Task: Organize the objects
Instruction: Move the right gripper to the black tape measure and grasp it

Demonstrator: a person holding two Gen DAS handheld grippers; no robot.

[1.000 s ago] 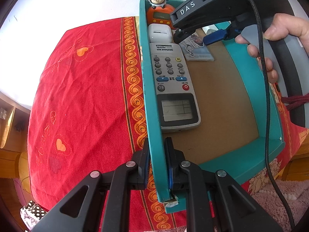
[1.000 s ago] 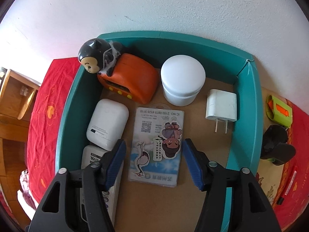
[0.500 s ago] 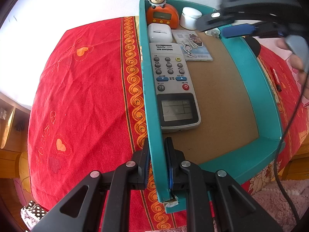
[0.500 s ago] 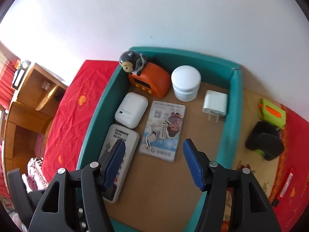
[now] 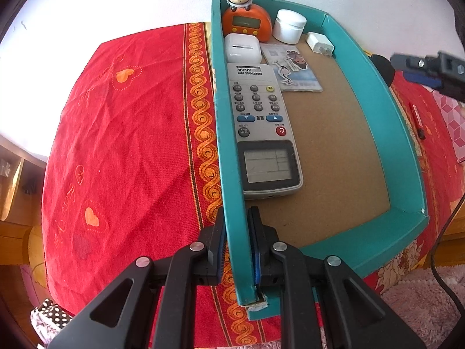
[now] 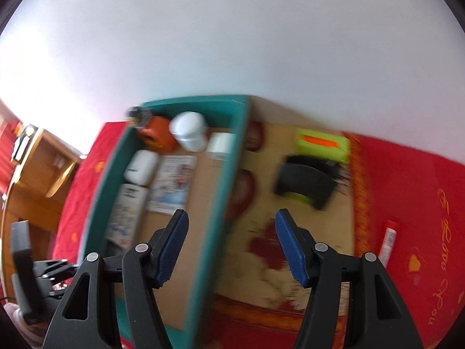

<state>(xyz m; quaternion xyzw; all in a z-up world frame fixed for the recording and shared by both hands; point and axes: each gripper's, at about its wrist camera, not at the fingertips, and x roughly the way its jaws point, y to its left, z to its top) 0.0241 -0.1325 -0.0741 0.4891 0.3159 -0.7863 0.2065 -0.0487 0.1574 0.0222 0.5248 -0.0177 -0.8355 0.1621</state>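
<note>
Red cloth (image 5: 130, 145) with orange swirls covers the table, and on it stands a teal tray (image 5: 386, 122) with a brown cardboard floor. Most of the things are already inside the tray, pushed to its far-left side: a grey remote control (image 5: 263, 128) lies along the left wall, beyond it a white earbud case (image 5: 242, 48), and in the far corner an orange clock with a monkey head (image 5: 246, 21). Beside the clock stand a white jar (image 5: 290, 26) and a white charger plug (image 5: 319, 43), and a printed card (image 5: 293, 71) lies flat next to the remote.

The left gripper (image 5: 235, 250) has its jaws clamped on the left wall of the tray, near the front corner, so it holds the tray steady. The right gripper (image 6: 231, 244) has its jaws apart with nothing between them; it hangs above the right wall of the tray, and its view is blurred.

Outside the tray, on the right, a black and green object (image 6: 305, 181), a yellow-green box (image 6: 321, 145) and a small red and white tube (image 6: 388, 241) wait on the table. I judge the step in hand is to fetch the next thing from there. The next move calls for lowering the open jaws around one of them, probably the black object, which is nearest
</note>
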